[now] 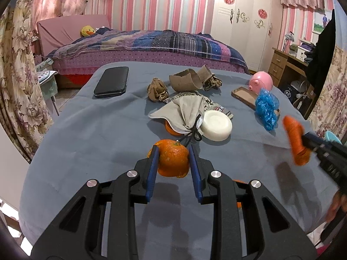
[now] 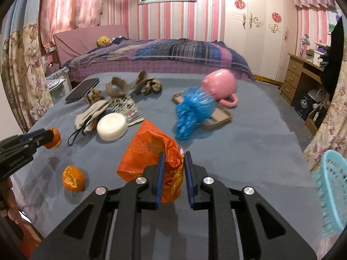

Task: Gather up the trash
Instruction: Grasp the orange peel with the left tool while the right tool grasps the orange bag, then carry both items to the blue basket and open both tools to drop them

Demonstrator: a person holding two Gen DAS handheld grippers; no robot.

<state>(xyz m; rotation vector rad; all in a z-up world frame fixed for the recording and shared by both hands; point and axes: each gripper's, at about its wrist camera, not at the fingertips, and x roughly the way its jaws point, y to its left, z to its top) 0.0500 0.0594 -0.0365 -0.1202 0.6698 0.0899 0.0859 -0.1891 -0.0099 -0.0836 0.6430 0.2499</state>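
A: What is in your left gripper (image 1: pixel 172 160) right now?

B: You hold a piece of orange peel (image 1: pixel 172 160). The two blue pads squeeze it from both sides, and it hangs a little above the grey desk (image 1: pixel 86 134).

A: And your right gripper (image 2: pixel 173 169)?

B: Its jaws are pulled in close. They pinch the bottom edge of an orange snack wrapper (image 2: pixel 149 151). The wrapper stands up tall in front of the gripper, with its long side going up and away from you.

A: Where does the trash go?

B: I think into the light blue basket (image 2: pixel 331 192). It sits off the desk edge, far over on your right. So your right gripper is much nearer to it. Your left gripper has to cross the whole desk to get there.

A: Is more trash left?

B: Yes. One more orange peel piece (image 2: pixel 73 177) lies on the desk near you, between the two grippers and closer to the left one. Crumpled brown paper (image 1: pixel 157 90) and a torn cardboard roll (image 1: pixel 184 82) lie far back. A crinkly blue plastic wad (image 2: pixel 195 110) lies ahead of your right gripper, beside the pink piggy bank (image 2: pixel 220 84).
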